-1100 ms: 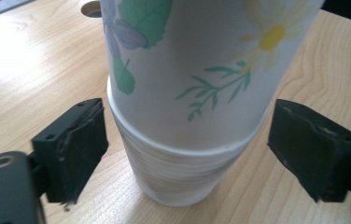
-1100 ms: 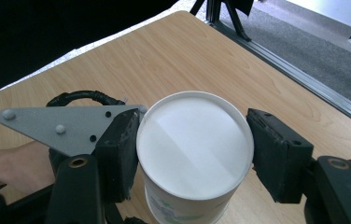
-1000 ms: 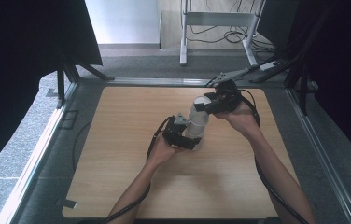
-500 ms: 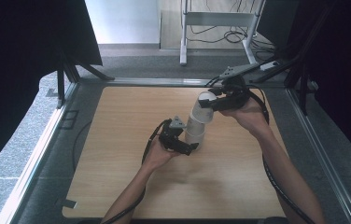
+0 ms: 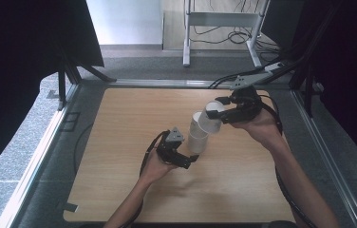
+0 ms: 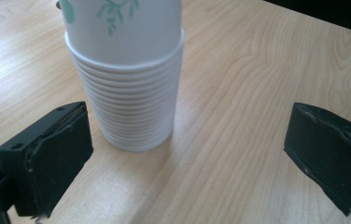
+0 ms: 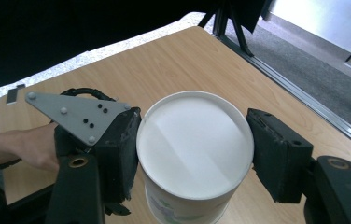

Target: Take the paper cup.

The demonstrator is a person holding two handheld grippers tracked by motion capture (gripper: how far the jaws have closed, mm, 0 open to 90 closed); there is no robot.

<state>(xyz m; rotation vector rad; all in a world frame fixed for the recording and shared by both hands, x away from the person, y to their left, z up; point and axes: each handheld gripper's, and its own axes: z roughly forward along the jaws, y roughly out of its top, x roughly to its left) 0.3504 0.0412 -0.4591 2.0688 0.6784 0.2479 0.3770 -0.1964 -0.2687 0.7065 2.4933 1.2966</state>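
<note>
Already the right claw (image 7: 192, 158) is clamped on a single paper cup (image 7: 194, 154), its pads pressing the cup's sides just under the rim, and the high view shows that cup lifted and tilted off the top of the stack of paper cups (image 5: 198, 135). The left claw (image 5: 186, 159) has just been opening; its jaws now stand wide with nothing between them, and in the left gripper view the stack (image 6: 129, 88) stands upright on the table (image 6: 239, 84) just ahead of them, nearer the left pad, touching neither.

The step in hand looks like separating one cup from the nest. To do it well, the right claw should draw the cup along the stack's axis until its base is fully clear, rather than swinging it sideways, since a sideways pull could tip the now unsupported stack. The squeeze should stay light: thin paper walls dent easily and a crushed rim would not nest or stand well. The left claw is best kept close to the stack's base, ready to steady it if the next cup down clings and lifts.

Around them the wooden table (image 5: 119, 142) lies bare.
</note>
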